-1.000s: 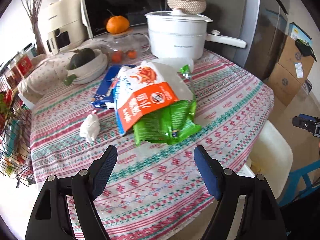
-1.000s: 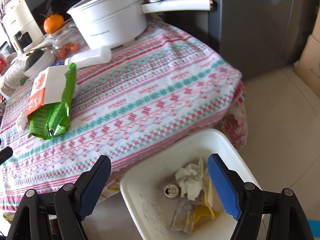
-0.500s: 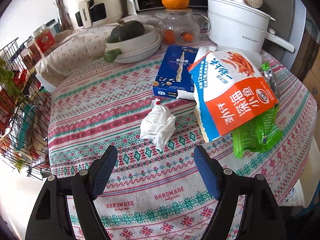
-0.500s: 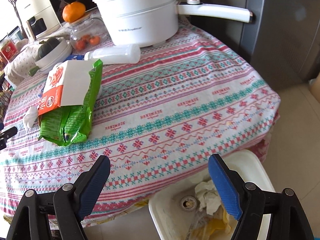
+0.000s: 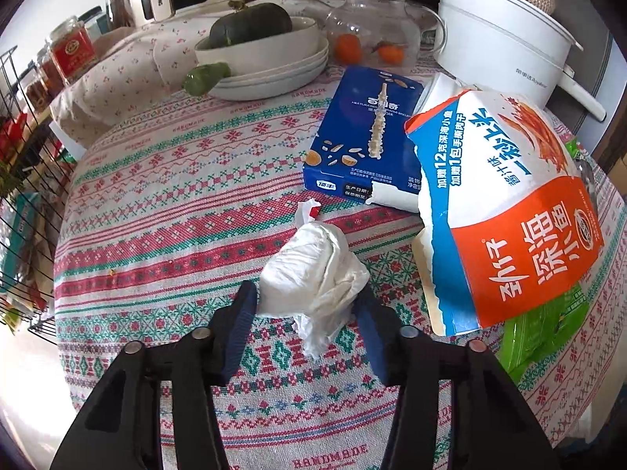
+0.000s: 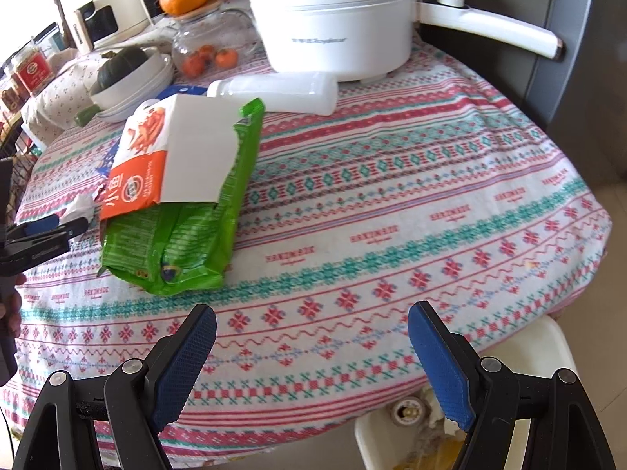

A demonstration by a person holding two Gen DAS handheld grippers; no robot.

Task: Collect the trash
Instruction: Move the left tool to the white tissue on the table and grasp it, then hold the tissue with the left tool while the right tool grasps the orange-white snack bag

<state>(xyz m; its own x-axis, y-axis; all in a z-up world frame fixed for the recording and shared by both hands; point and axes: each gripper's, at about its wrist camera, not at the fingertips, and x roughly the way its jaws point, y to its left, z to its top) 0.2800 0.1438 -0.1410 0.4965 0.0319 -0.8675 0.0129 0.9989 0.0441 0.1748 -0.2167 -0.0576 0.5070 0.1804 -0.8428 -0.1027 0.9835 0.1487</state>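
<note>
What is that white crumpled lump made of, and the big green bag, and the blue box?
The white lump looks like soft tissue paper: matte, full of creases and folds. The green bag seems to be thin plastic film: shiny, wrinkled, torn at the top. The blue box looks like printed cardboard: flat faces, sharp edges, slight gloss.
</note>
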